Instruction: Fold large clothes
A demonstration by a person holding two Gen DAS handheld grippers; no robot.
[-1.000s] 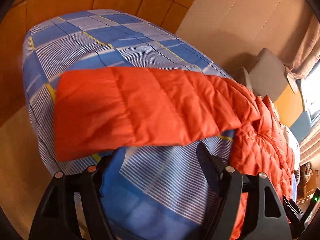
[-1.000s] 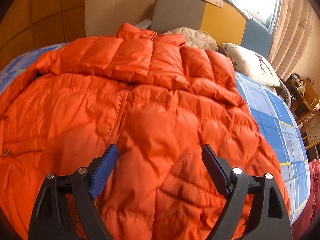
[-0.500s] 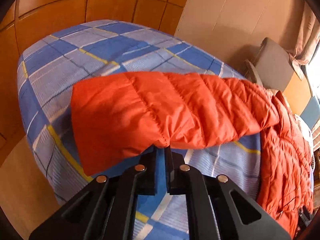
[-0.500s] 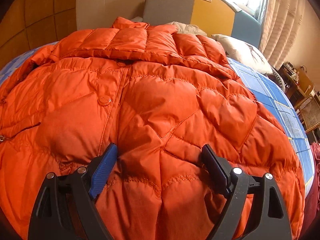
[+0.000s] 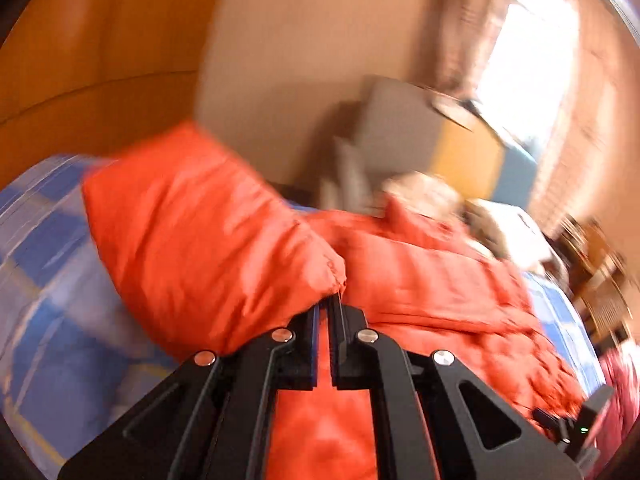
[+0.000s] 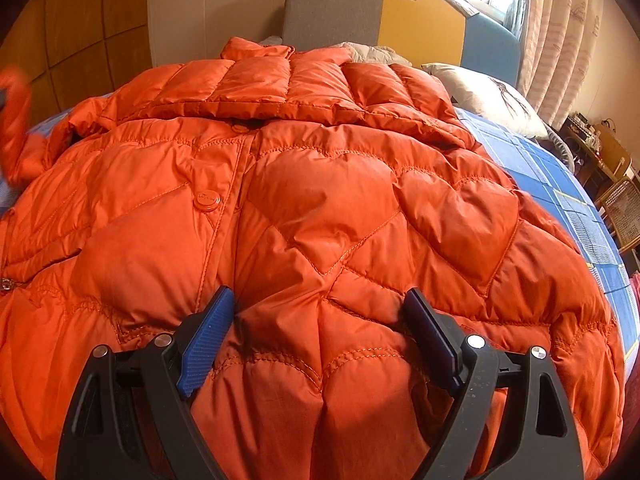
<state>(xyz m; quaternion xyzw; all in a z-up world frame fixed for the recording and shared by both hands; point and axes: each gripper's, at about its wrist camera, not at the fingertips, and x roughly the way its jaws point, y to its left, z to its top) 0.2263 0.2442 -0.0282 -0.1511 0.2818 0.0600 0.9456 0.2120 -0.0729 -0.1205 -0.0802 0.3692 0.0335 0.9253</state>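
An orange quilted down jacket (image 6: 320,200) lies front up on the bed, collar at the far end. My left gripper (image 5: 328,304) is shut on the cuff edge of its sleeve (image 5: 200,240) and holds the sleeve lifted above the bed, beside the jacket's body (image 5: 432,292). That view is motion-blurred. The lifted sleeve also shows at the left edge of the right wrist view (image 6: 14,120). My right gripper (image 6: 320,308) is open, its blue-padded fingers (image 6: 208,336) pressed down into the jacket's lower front, with a bulge of fabric between them.
The bed has a blue checked sheet (image 6: 560,184). A grey, yellow and blue headboard (image 6: 340,4) and a pillow (image 6: 488,96) are at the far end. Wood-panelled wall (image 5: 80,60) is on the left. A wicker chair (image 6: 624,208) and curtained window are at right.
My left gripper closed on the sleeve's cuff, then lifted and swung it toward the jacket's body. My right gripper stayed open and pressed lower onto the jacket's front.
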